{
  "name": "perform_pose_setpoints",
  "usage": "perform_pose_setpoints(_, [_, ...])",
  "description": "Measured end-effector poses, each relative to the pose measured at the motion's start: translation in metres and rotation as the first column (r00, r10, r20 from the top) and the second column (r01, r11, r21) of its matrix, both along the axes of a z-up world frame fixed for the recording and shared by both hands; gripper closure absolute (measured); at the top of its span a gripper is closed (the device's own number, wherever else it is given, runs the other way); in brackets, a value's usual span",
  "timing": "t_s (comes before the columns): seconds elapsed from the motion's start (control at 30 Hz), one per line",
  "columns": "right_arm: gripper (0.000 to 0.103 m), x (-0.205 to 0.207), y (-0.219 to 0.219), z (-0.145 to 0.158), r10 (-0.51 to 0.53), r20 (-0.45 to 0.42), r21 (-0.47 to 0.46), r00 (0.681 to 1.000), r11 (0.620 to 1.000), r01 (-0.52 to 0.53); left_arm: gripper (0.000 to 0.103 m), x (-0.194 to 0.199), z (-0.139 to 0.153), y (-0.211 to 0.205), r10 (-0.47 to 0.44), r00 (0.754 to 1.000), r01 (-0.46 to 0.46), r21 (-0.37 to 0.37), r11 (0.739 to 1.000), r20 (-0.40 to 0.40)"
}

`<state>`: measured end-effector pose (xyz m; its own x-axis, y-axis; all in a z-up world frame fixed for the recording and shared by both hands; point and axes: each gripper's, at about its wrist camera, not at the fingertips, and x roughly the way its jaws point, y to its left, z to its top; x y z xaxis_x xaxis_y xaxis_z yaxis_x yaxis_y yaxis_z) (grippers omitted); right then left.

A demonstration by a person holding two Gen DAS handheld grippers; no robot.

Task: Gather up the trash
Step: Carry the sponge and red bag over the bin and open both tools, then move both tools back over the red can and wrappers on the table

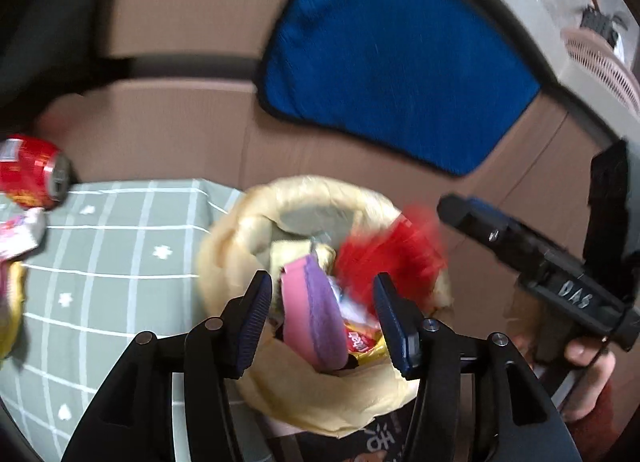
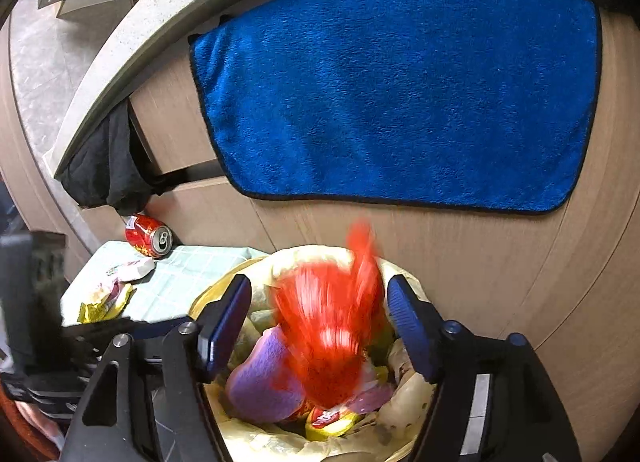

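A blue towel hangs on the cabinet behind the lined trash bin. Your right gripper stands apart above the bin; the blurred red wrapper, probably falling free, sits between its fingers. Hold centred. Your left gripper gapes empty; the red can waits on the checked cloth.

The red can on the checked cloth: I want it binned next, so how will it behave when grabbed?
The red can lies on its side, so a nudge would probably roll it. It looks like thin metal, likely light, and may dent. Its glossy wall could slip between pads.
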<state>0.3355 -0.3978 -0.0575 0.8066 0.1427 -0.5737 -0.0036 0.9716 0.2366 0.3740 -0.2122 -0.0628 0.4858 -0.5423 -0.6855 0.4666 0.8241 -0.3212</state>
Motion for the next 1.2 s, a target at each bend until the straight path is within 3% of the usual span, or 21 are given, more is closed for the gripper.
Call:
perform_pose_setpoints(0.2, [0.031,-0.013,0.016,0.020,0.012,0.039,-0.034,0.999,0.999,-0.010,0.050,-0.022,0.042,0.034,0.073,0.992,-0.068,-0.054,0.996,0.099])
perform_pose_setpoints(0.43, [0.031,-0.042,0.056,0.072,0.016,0.142,-0.136,0.990,0.991,0.003,0.050,-0.052,0.100,0.077,0.133,0.971,-0.105,-0.142,0.984,0.200])
perform_pose_setpoints(0.63, [0.031,-0.054,0.093,0.107,0.078,0.183,-0.176,0.980,0.983,-0.045,0.050,-0.069,0.141,0.127,0.214,0.936,-0.163,-0.193,0.968,0.281])
perform_pose_setpoints(0.77, [0.031,-0.055,0.118,0.122,0.115,0.206,-0.174,0.972,0.982,-0.080,0.050,-0.072,0.161,0.177,0.311,0.901,-0.246,-0.232,0.941,0.302])
perform_pose_setpoints(0.93, [0.031,-0.046,0.153,0.129,0.137,0.218,-0.205,0.966,0.974,-0.092,0.050,-0.073,0.162,0.237,0.428,0.850,-0.363,-0.249,0.898,0.306])
perform_pose_setpoints(1.07, [0.031,-0.033,0.177,0.127,0.170,0.229,-0.201,0.959,0.972,-0.124,0.050,-0.064,0.146,0.280,0.496,0.825,-0.441,-0.241,0.865,0.272])
perform_pose_setpoints(1.2, [0.031,-0.016,0.195,0.120,0.205,0.221,-0.181,0.953,0.969,-0.167,0.050,-0.045,0.116,0.302,0.522,0.824,-0.478,-0.222,0.850,0.221])
